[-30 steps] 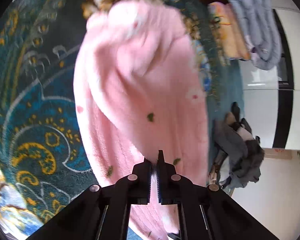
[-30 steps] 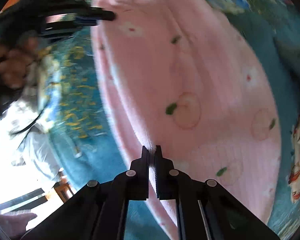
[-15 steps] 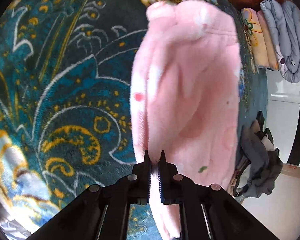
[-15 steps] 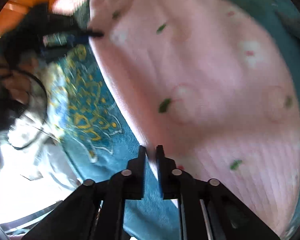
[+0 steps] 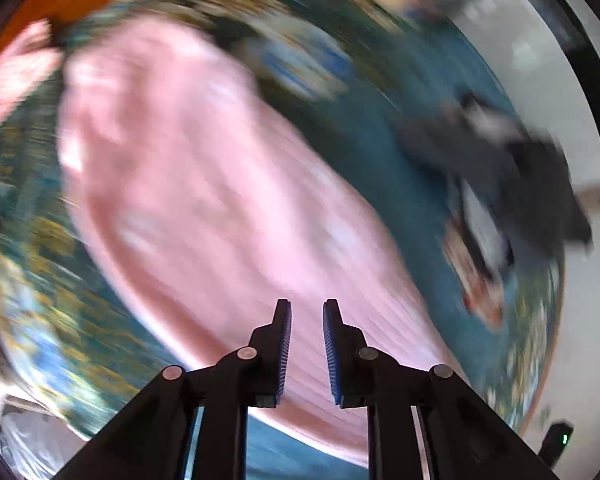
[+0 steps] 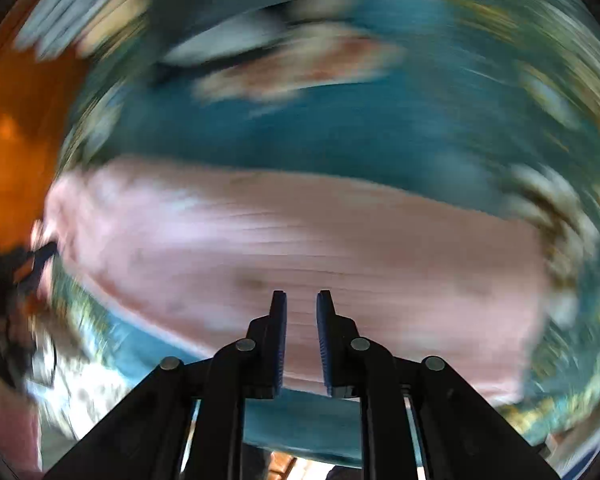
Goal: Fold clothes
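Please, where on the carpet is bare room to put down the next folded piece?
The widest bare patch of teal carpet lies beyond the far edge of the pink garment, before the blurred pile of clothes. In the left view, the dark clothes heap crowds the carpet's right edge.

Both views are badly blurred. My left gripper [image 5: 304, 312] has its jaws apart with nothing between them, and ahead of it lies the pink garment [image 5: 220, 208]. Bare teal rug [image 5: 412, 208] shows to its right, up to a heap of dark clothes [image 5: 500, 168] at the far right. My right gripper [image 6: 301, 304] also gapes empty; beyond the pink garment is open rug [image 6: 340, 132].
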A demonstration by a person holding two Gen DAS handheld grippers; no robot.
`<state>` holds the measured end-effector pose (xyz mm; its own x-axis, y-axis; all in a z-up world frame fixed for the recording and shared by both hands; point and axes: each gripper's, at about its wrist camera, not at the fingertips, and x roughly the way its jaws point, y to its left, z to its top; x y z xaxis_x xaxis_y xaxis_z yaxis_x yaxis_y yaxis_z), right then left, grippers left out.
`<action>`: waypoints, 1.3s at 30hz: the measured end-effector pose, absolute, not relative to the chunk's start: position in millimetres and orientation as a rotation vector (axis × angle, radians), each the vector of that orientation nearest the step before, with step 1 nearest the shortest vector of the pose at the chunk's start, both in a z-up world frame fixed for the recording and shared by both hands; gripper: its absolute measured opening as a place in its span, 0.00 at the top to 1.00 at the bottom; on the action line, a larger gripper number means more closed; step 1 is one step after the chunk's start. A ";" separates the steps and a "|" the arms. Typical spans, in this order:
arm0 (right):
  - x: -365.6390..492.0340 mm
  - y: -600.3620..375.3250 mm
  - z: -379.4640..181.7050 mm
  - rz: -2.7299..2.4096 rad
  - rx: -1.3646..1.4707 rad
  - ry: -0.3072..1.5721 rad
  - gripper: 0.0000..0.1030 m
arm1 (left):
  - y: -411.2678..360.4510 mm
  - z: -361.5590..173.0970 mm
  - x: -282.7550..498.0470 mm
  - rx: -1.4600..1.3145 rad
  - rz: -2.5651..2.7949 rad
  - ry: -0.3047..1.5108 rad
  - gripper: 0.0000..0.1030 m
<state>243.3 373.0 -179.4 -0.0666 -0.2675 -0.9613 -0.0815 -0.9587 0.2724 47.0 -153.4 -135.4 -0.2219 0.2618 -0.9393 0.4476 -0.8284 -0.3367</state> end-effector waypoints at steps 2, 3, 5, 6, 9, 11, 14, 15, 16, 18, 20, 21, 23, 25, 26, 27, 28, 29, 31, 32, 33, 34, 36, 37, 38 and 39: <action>256.9 435.5 -182.2 -2.256 2.078 -0.536 0.71 | -88.0 -153.2 49.8 2.003 -2.209 0.860 0.80; 263.7 464.6 -185.3 -2.287 2.090 -0.614 0.70 | -52.8 -162.9 53.8 2.072 -2.214 0.821 0.80; 277.1 508.6 -199.7 -2.282 2.117 -0.766 0.70 | 11.9 -180.3 63.6 2.195 -2.223 0.745 0.80; 281.6 520.2 -206.7 -2.266 2.126 -0.803 0.69 | 40.2 -187.8 69.4 2.249 -2.228 0.714 0.80; 296.4 541.9 -226.2 -2.197 2.129 -0.887 0.69 | 88.5 -202.2 81.5 2.346 -2.221 0.607 0.80; 304.8 543.9 -234.1 -2.143 2.106 -0.916 0.69 | 119.6 -211.6 89.3 2.407 -2.214 0.533 0.79; 318.0 540.3 -242.5 -2.087 2.080 -0.940 0.69 | 166.3 -225.7 101.1 2.497 -2.198 0.418 0.75; 322.0 539.3 -243.9 -2.073 2.072 -0.957 0.69 | 168.1 -228.6 101.8 2.503 -2.181 0.406 0.74; 326.1 539.0 -245.8 -2.060 2.063 -0.974 0.69 | 164.8 -229.9 100.2 2.501 -2.170 0.391 0.73; 335.8 537.9 -251.6 -2.039 2.049 -1.011 0.69 | 157.3 -232.3 96.4 2.497 -2.151 0.359 0.72; 345.1 531.4 -260.9 -2.041 2.062 -1.017 0.69 | 147.1 -232.1 93.0 2.483 -2.137 0.345 0.72; 348.9 531.6 -266.5 -2.039 2.073 -1.027 0.69 | 140.3 -230.4 91.6 2.471 -2.134 0.350 0.70; 354.8 532.1 -276.1 -2.026 2.093 -1.058 0.69 | 126.7 -227.0 88.8 2.446 -2.127 0.358 0.65; 358.4 533.1 -279.0 -2.038 2.082 -1.102 0.69 | 112.1 -223.5 88.8 2.426 -2.113 0.383 0.63; 360.2 533.2 -278.9 -2.050 2.055 -1.155 0.69 | 106.2 -221.5 89.1 2.414 -2.114 0.391 0.63; 361.7 534.3 -279.1 -2.052 2.031 -1.201 0.68 | 100.4 -219.4 89.4 2.398 -2.116 0.398 0.63; 362.8 535.3 -279.4 -2.055 2.004 -1.245 0.64 | 94.6 -217.8 89.3 2.384 -2.113 0.418 0.63; 363.0 535.8 -279.3 -2.060 1.971 -1.288 0.60 | 88.9 -216.2 89.1 2.370 -2.109 0.439 0.63; 362.0 536.0 -280.0 -2.079 1.905 -1.379 0.54 | 77.4 -213.1 88.8 2.342 -2.102 0.482 0.63; 360.3 534.8 -281.1 -2.093 1.890 -1.416 0.54 | 73.6 -211.7 89.3 2.335 -2.102 0.486 0.63; 356.6 531.9 -283.5 -2.116 1.905 -1.435 0.54 | 70.1 -210.3 90.0 2.329 -2.102 0.489 0.63; 356.9 531.8 -285.9 -2.134 1.920 -1.464 0.56 | 66.3 -207.9 91.5 2.325 -2.104 0.482 0.63; 359.2 531.6 -286.8 -2.155 1.949 -1.538 0.73 | 61.0 -203.3 94.0 2.321 -2.112 0.474 0.63; 358.6 529.7 -283.8 -2.164 1.946 -1.554 0.91 | 58.3 -200.6 94.8 2.320 -2.116 0.471 0.63; 356.4 526.4 -277.0 -2.176 1.929 -1.558 0.92 | 55.1 -198.1 96.6 2.317 -2.122 0.467 0.63; 354.1 523.2 -270.3 -2.188 1.912 -1.561 0.92 | 51.8 -195.7 98.4 2.314 -2.129 0.464 0.63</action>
